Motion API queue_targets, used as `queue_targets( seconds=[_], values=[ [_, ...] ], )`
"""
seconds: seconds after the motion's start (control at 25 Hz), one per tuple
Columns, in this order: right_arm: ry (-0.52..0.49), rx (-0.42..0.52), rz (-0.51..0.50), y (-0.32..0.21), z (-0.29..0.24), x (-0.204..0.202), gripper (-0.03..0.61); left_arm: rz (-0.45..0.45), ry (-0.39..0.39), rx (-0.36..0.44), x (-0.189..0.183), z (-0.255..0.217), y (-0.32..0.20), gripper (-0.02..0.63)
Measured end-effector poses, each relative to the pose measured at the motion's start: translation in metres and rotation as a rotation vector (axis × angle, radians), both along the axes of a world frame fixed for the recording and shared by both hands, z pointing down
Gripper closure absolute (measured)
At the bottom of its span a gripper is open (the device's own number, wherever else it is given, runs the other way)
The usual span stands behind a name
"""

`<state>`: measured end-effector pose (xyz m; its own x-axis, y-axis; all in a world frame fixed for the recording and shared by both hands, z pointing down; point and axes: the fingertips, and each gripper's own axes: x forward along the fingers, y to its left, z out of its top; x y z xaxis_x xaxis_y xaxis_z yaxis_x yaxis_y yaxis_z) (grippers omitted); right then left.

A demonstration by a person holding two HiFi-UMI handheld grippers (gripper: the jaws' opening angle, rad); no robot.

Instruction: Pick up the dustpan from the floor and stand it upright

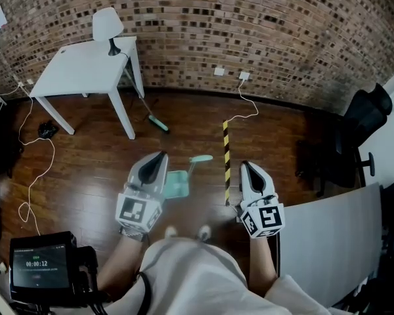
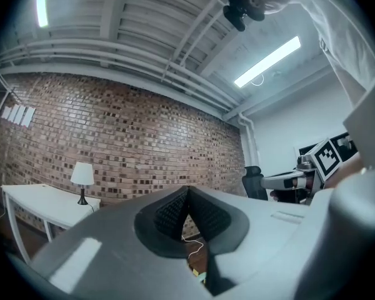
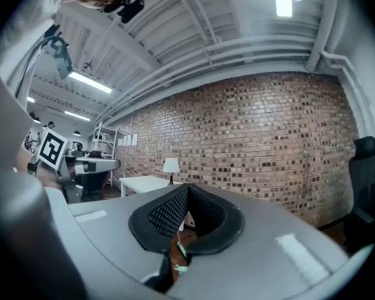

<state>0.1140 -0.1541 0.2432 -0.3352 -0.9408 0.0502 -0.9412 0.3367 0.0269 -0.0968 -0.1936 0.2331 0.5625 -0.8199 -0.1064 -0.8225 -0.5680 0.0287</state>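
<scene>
A teal dustpan (image 1: 177, 184) is seen on the wooden floor (image 1: 85, 169) just ahead of the person's feet, between the two grippers, its handle slanting to the far right. It is held by neither. The left gripper (image 1: 161, 156) and the right gripper (image 1: 245, 165) are both closed on nothing and held level above the floor. Whether the dustpan lies flat or already stands upright cannot be told from this steep angle, so the task is judged either not begun or just finished.

Far left, a white desk (image 1: 85, 67) carries a lamp (image 1: 107, 26), and a broom (image 1: 159, 124) is propped against it. A yellow-and-black striped strip (image 1: 226, 156) is seen to the dustpan's right. A brick wall (image 1: 282, 31) closes the far side, and an office chair (image 1: 364, 120) stands at right.
</scene>
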Motion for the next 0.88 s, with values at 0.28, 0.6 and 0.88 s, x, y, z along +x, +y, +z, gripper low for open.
queue_targets(
  seconds=[0.28,0.6,0.88],
  values=[
    [0.076,0.095,0.136,0.053,-0.002,0.011,0.568,-0.031,-0.07,-0.049,-0.032,0.039,0.017,0.612],
    [-0.061,-0.031,0.059,0.096,0.02,0.005,0.568,-0.073,0.008,-0.103,-0.04,0.049,0.077,0.614],
    [-0.076,-0.098,0.035,0.195,0.033,0.035,0.566,-0.046,0.056,-0.141,-0.007,0.049,0.177,0.612]
  ],
)
